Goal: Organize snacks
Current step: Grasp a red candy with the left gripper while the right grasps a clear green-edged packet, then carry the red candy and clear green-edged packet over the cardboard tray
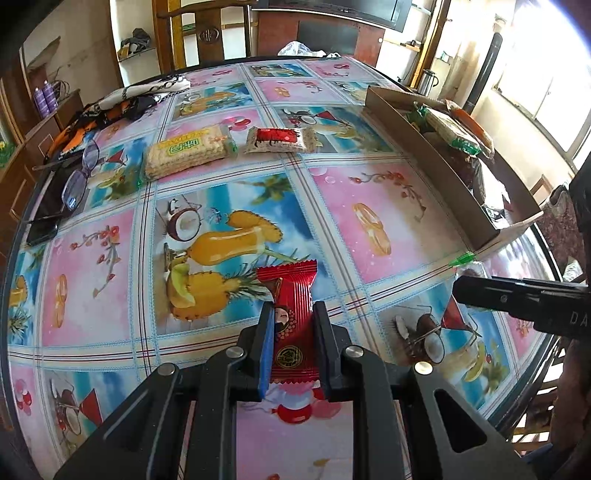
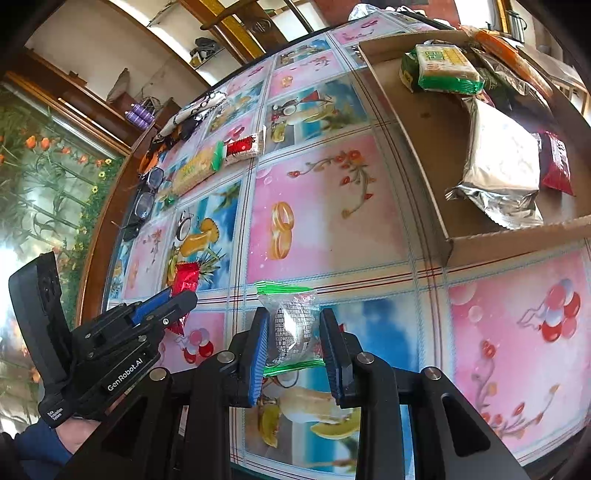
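Note:
My left gripper (image 1: 293, 314) is shut on a red-wrapped snack (image 1: 291, 306), held just above the table; it also shows in the right wrist view (image 2: 184, 280). My right gripper (image 2: 293, 321) is closed around a clear snack packet with green ends (image 2: 291, 325). A cardboard tray (image 1: 424, 147) at the right holds a green cracker pack (image 2: 439, 66), a silver bag (image 2: 498, 170) and a red pack (image 2: 554, 162). On the table lie a cracker pack (image 1: 188, 149) and a red-and-white snack (image 1: 280, 140).
Glasses (image 1: 79, 173), a dark phone (image 1: 44, 229) and a patterned cloth (image 1: 122, 99) lie at the table's left edge (image 1: 22, 229). A chair (image 1: 207, 29) stands behind the table. The right gripper's body (image 1: 517, 295) reaches in from the right.

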Available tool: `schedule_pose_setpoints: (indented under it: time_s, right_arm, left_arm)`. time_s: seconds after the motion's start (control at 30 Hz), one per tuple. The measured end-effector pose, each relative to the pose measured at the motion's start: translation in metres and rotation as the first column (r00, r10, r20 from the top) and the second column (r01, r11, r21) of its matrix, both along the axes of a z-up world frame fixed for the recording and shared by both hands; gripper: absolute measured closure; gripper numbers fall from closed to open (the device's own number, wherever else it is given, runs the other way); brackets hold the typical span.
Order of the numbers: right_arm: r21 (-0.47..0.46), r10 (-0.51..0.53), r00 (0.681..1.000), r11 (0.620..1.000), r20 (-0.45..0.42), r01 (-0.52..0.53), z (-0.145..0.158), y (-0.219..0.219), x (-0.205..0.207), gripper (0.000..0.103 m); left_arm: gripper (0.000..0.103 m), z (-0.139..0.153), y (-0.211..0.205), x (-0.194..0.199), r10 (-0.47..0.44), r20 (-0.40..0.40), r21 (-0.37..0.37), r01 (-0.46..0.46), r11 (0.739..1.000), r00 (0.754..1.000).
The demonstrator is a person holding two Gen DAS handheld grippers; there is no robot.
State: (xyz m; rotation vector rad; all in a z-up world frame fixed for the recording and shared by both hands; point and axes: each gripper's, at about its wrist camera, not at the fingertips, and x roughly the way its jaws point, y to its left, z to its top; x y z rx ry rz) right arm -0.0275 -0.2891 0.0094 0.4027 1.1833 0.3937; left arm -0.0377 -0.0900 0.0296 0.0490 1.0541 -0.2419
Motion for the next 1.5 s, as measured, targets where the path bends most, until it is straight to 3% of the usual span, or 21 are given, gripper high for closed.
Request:
schedule_pose_setpoints:
  time_s: [0.6, 1.5]
  right_arm:
    - [0.016, -0.010, 0.999, 1.000, 0.033, 0.009, 0.011, -0.045, 0.009, 0.073]
    - [0.031, -0.050, 0.997, 0.998, 0.056, 0.048, 0.019, -0.086, -0.002, 0.073]
  left_arm:
    - [0.084, 0.020, -0.066, 0.002, -0.084, 0.101, 0.157, 0.068, 0.985, 0.991]
    - [0.084, 0.025, -0.115, 0.004, -0.165, 0.128, 0.214, 0.135, 0.967, 0.978]
